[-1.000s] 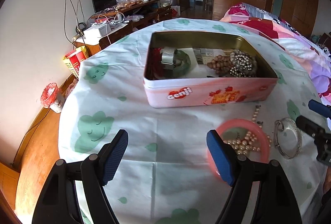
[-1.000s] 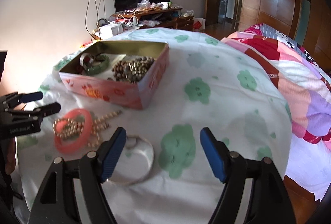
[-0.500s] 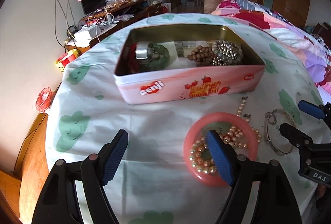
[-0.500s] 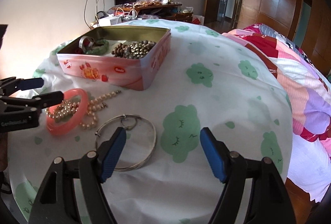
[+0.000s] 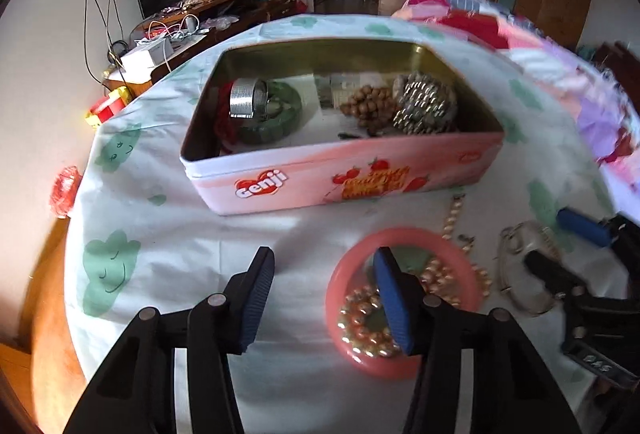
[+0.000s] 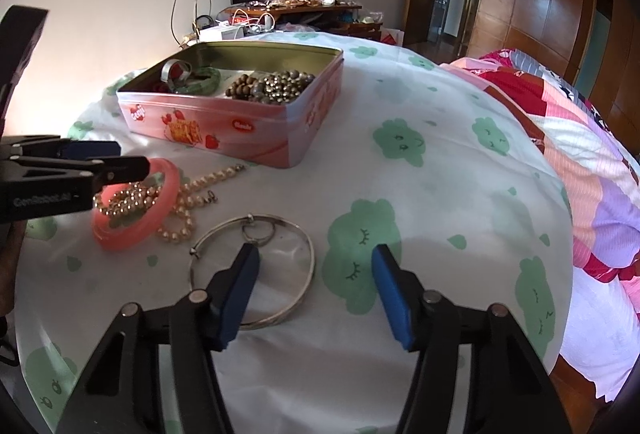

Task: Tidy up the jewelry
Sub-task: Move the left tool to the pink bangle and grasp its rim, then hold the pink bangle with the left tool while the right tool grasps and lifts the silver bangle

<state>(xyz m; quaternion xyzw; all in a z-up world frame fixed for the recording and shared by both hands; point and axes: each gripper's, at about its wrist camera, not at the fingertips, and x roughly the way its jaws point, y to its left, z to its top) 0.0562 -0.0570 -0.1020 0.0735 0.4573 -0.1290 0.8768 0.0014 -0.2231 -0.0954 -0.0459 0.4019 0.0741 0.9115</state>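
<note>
A pink tin [image 5: 340, 181] [image 6: 240, 129] stands open on the round table and holds a green bangle [image 5: 276, 113], a silver cuff [image 5: 244, 99] and bead bracelets [image 5: 404, 105]. In front of it lie a pink bangle [image 5: 340, 298] [image 6: 120, 234], a gold bead bracelet [image 5: 360, 318] inside it, a pearl strand [image 6: 188, 201] and a thin silver bangle [image 6: 280, 262]. My left gripper [image 5: 324, 298] is open, its right finger over the pink bangle. My right gripper [image 6: 314, 290] is open, its left finger over the silver bangle.
The table wears a white cloth with green clouds [image 6: 400, 141]. A bed with a patterned quilt [image 6: 580, 137] stands to the right. A cluttered wooden cabinet [image 5: 208, 9] lines the far wall. The table edge falls to a wooden floor [image 5: 44, 314] at the left.
My left gripper has moved right toward the pink bangle, now under its right finger. My right gripper has drawn nearer the silver bangle. Both stay open.
</note>
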